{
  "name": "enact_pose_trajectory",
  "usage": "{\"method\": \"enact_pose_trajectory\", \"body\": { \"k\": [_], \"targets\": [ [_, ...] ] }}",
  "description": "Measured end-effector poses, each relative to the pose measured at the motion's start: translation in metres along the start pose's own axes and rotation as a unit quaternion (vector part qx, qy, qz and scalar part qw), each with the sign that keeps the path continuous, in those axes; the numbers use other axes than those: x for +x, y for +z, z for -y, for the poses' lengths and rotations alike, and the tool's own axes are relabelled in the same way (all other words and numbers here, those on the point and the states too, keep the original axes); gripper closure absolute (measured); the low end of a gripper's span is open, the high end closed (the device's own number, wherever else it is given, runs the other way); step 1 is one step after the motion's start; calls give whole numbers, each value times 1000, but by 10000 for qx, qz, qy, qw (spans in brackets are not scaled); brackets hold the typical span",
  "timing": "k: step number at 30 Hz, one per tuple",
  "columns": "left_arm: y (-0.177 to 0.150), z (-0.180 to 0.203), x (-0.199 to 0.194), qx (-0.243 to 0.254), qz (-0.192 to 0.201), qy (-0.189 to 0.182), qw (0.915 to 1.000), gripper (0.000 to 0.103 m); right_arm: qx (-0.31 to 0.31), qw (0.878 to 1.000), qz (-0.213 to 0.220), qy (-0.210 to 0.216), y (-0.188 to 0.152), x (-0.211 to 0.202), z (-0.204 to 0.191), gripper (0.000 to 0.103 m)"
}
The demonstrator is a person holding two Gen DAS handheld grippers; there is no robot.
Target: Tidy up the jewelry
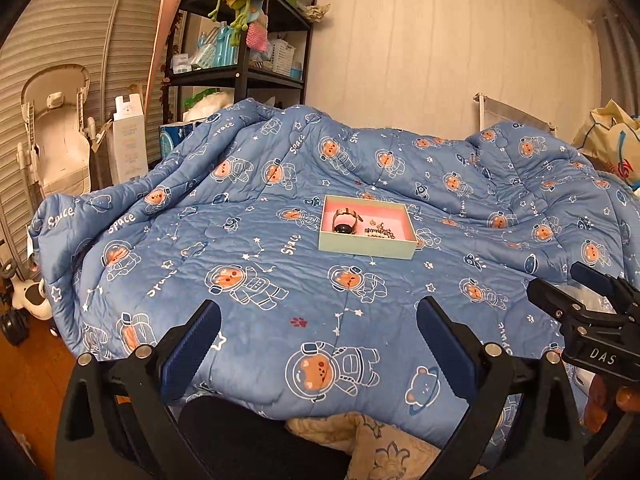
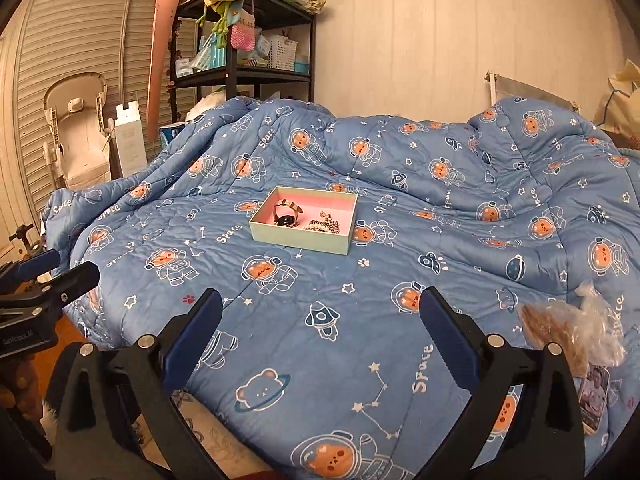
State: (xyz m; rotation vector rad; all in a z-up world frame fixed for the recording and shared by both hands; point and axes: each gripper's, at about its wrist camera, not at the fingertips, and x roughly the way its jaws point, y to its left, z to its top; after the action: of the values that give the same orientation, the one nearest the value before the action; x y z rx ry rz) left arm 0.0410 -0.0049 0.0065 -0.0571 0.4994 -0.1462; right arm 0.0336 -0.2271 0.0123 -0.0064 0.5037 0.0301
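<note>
A pale green box with a pink inside [image 1: 366,246] [image 2: 298,240] lies in the middle of the blue bedspread. In it are a watch with a dark face [image 1: 345,222] [image 2: 286,214] and a heap of beaded jewelry [image 1: 378,231] [image 2: 323,222]. My left gripper [image 1: 319,322] is open and empty, held above the near edge of the bed, well short of the box. My right gripper [image 2: 321,312] is also open and empty, at about the same distance. The right gripper shows at the right edge of the left wrist view [image 1: 576,292], and the left gripper at the left edge of the right wrist view [image 2: 60,272].
The blue astronaut-bear quilt [image 1: 240,240] [image 2: 440,260] covers the bed. A clear plastic bag with brown contents [image 2: 568,332] lies at the near right. A black shelf rack [image 1: 240,40] [image 2: 240,32] and a folded white chair [image 1: 56,128] stand at the far left.
</note>
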Motion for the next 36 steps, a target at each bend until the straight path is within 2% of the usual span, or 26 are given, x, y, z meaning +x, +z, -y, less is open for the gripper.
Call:
{"method": "enact_pose_trajectory", "body": {
  "k": [5, 13, 21, 36],
  "targets": [
    [-9, 10, -16, 215, 140, 247, 9994, 7, 102, 9997, 180, -163, -13, -22, 6, 6],
    [-16, 3, -21, 65, 42, 262, 9996, 7, 116, 9997, 150, -136, -19, -28, 9, 6],
    [-17, 8, -22, 166, 16, 335, 9993, 7, 155, 9997, 133, -142, -18, -27, 11, 6],
    [-16, 8, -28, 178, 130, 433, 9988, 7, 132, 9997, 164, -138, -17, -29, 11, 6]
  ]
}}
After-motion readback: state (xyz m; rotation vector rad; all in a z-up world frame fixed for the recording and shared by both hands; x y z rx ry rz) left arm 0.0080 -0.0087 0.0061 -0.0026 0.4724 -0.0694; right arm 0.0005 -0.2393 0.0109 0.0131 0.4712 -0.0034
